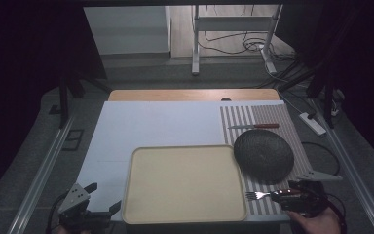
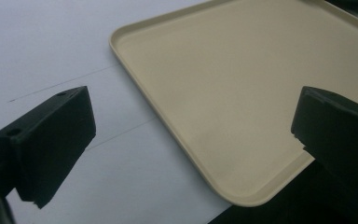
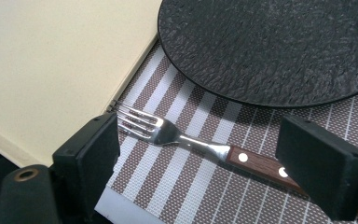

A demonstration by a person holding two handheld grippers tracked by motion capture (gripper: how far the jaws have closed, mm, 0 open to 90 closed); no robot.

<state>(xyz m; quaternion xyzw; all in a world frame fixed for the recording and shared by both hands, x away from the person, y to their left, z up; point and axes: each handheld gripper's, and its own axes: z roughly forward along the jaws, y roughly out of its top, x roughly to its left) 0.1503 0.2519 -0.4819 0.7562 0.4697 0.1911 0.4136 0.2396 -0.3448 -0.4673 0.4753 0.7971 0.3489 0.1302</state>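
A cream tray (image 1: 184, 183) lies at the table's near middle, bare inside. To its right a striped placemat (image 1: 268, 114) carries a black plate (image 1: 263, 155), a red-handled knife (image 1: 253, 126) behind it and a wood-handled fork (image 1: 259, 195) in front. My right gripper (image 1: 288, 194) is open, low over the fork's handle. In the right gripper view the fork (image 3: 168, 130) lies flat on the placemat (image 3: 168, 186) between the wide jaws of my right gripper (image 3: 209, 140), tines toward the tray (image 3: 51, 60). My left gripper (image 1: 103, 197) stands open at the tray's near left corner, its jaws astride the tray (image 2: 242, 70) edge.
A white sheet (image 1: 151, 126) covers the table's left and far middle, with the wooden tabletop (image 1: 190, 94) showing beyond it. The plate (image 3: 270, 46) sits just past the fork. Metal rails (image 1: 39, 175) run along both sides of the table, and cables lie on the floor behind.
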